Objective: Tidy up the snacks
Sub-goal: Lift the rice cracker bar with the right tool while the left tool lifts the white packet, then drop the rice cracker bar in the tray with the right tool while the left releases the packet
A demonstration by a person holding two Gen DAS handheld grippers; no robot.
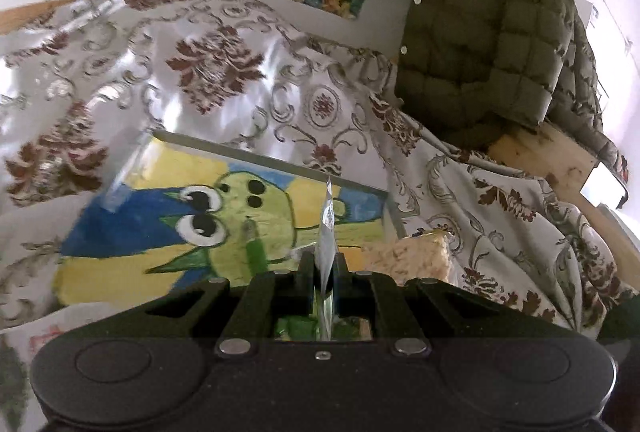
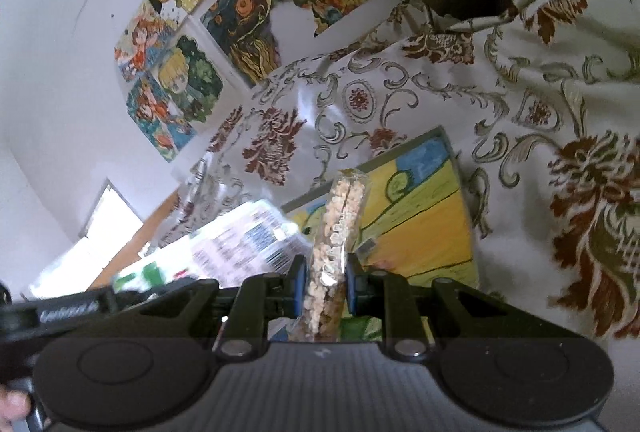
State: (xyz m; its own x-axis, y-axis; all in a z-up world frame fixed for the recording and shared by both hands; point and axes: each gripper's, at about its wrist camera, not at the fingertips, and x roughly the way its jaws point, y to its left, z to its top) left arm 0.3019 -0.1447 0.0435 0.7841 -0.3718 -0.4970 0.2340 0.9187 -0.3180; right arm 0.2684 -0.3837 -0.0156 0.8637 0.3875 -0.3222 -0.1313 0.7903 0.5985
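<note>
Because each camera sits low behind its own claw, the near part of the desk is hidden in both views, and the lower ends of both held snacks drop out of sight behind the black linkages. In the right wrist view the white packet (image 2: 248, 244) to the left is smeared by blur; rows of print and a barcode show, but nothing on it can be read, and whether it rests on the desk cannot be told. At the lower left corner of that view a fingertip (image 2: 14, 403) is cut off by the frame edge.

The left claw (image 1: 325, 264) is closed almost fully on a thin foil wrapper (image 1: 326, 228), seen edge-on, so its face and print cannot be made out; it stands upright as a silvery sliver above the fingers. Just to its right lies a pale, speckled block (image 1: 408, 256), partly hidden by the claw.

The right claw (image 2: 323, 280) is clamped on a clear-wrapped puffed cereal bar (image 2: 340, 216), its blue pads pressing on both sides. The bar is long and narrow, made of beige grains, with pale lettering too small to read, and it sticks forward and up over the painted board (image 2: 432, 224).

That board, with a green cartoon face on yellow and blue, lies flat on the desk (image 1: 240, 64), which is covered by a glossy white cloth with brown floral motifs. A quilted olive jacket (image 1: 480, 32) hangs at the far right.
</note>
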